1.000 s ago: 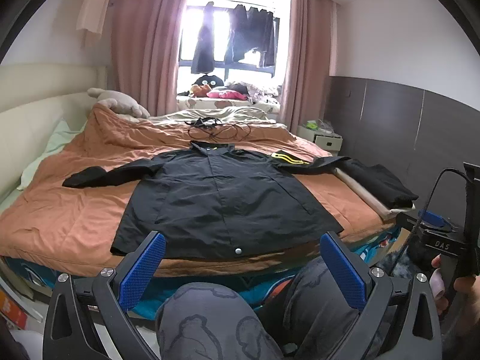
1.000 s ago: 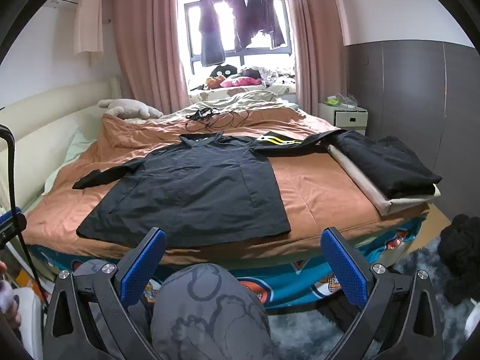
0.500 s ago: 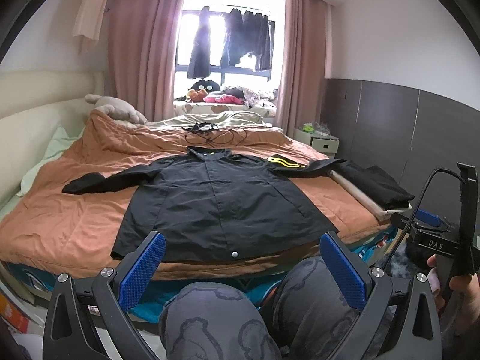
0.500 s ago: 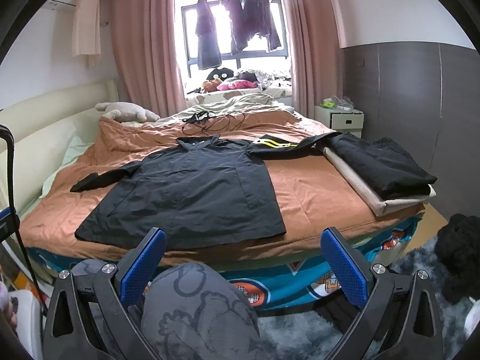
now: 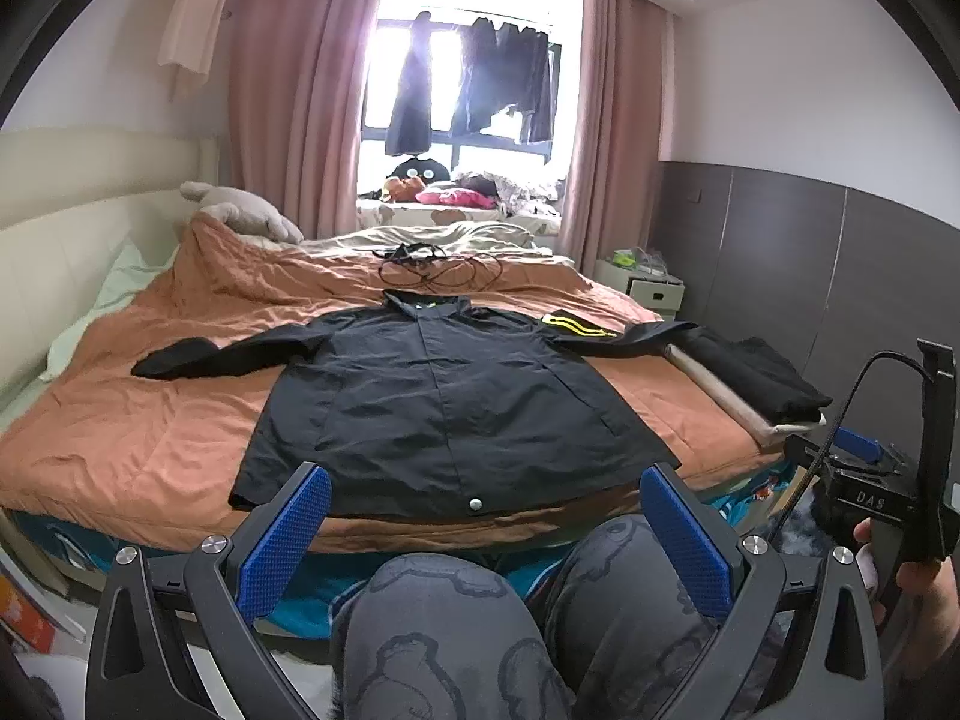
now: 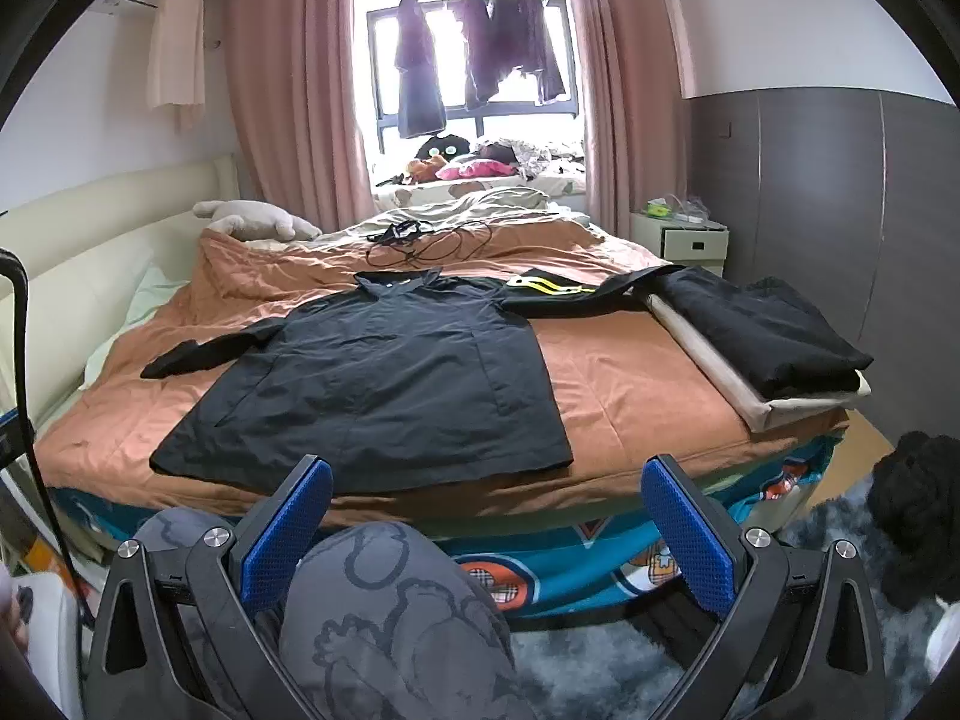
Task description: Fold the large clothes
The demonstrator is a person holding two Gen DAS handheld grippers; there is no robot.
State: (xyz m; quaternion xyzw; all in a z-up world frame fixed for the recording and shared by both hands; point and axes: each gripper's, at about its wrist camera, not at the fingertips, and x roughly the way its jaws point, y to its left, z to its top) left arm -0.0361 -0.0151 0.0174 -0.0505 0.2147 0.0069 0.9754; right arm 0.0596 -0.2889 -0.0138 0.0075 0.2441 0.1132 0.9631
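Note:
A large black jacket [image 5: 444, 402] lies spread flat, front up, on the orange bedspread [image 5: 138, 420], both sleeves stretched out sideways. It also shows in the right wrist view [image 6: 384, 384]. Its right sleeve carries a yellow stripe [image 6: 546, 287]. My left gripper [image 5: 486, 531] is open and empty, held short of the bed's near edge above the person's knees. My right gripper [image 6: 486, 531] is open and empty too, in front of the bed's near edge. The right gripper's body shows at the right of the left wrist view [image 5: 870, 498].
A folded black garment [image 6: 762, 324] lies on a beige cushion at the bed's right edge. Black cables [image 6: 420, 240] lie near the far end of the bed, beside a plush toy [image 6: 252, 219]. A nightstand [image 6: 690, 237] stands at the right wall. A dark bundle [image 6: 918, 480] sits on the grey rug.
Both grippers have risen and tilted slightly, so the bed and jacket sit a little lower and farther in view. The jacket has not moved. Both grippers stay open.

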